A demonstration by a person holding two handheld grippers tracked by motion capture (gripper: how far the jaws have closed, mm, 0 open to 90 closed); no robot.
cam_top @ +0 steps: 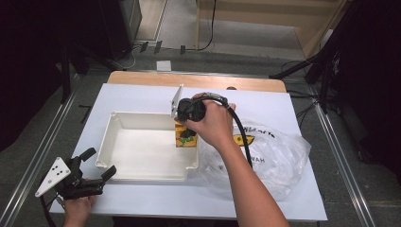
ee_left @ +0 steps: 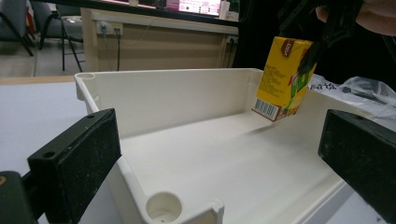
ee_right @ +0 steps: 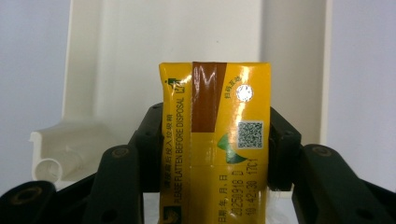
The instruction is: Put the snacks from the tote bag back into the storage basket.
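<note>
The left claw (cam_top: 97,168) rests released at the tray's (cam_top: 142,177) near-left corner. The right claw (cam_top: 185,135) grasps a carton (ee_left: 281,79), tilted just above the tray's right floor. Judged step: placing; next, lower and release.

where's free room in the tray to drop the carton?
Nearly the whole tray floor is bare, widest between the left wall and middle. The carton, gripped by the right gripper, hangs over the far right corner. Crowded right of the tray: plastic bag. Left gripper sits at the near left corner.
</note>
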